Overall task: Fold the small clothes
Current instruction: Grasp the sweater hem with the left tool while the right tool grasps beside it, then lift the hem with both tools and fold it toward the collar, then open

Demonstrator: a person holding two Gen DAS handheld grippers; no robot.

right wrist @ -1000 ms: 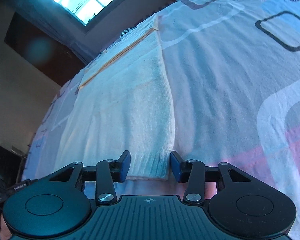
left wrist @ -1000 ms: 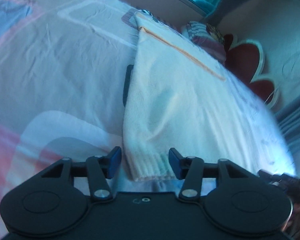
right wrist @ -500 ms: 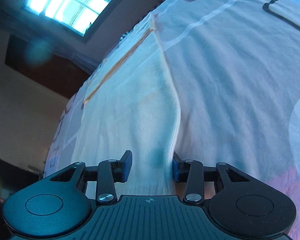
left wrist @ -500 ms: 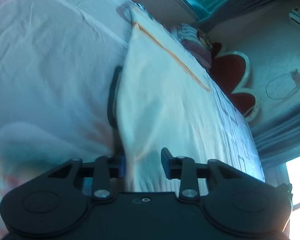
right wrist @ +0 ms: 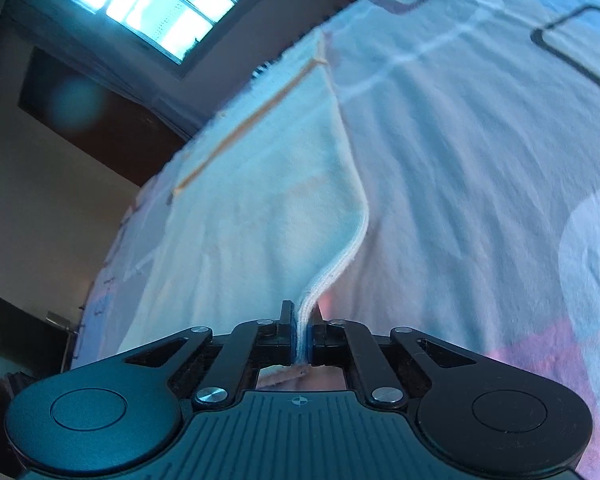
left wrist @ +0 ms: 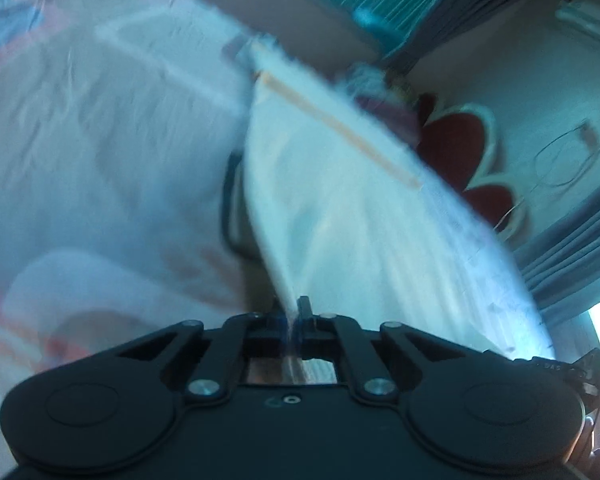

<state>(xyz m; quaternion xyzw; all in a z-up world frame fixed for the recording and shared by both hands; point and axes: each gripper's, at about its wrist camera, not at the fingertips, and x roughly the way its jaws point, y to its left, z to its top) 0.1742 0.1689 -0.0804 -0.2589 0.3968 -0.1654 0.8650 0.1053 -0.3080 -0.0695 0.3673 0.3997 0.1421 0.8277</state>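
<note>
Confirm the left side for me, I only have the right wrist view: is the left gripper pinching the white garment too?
Observer: Yes. The left gripper has just closed on the near edge of the white garment, cloth between the pads.
Operator: Which corner does it have?
Observer: The garment's left side edge; the right gripper pinches the opposite, right one.
Operator: Anything past the garment I can't see?
Observer: A red flower-shaped cushion beyond the bed's far edge, near a grey curtain.
Operator: Is that view sharp?
Observer: No, it is motion-blurred; the bedsheet pattern smears.
</note>
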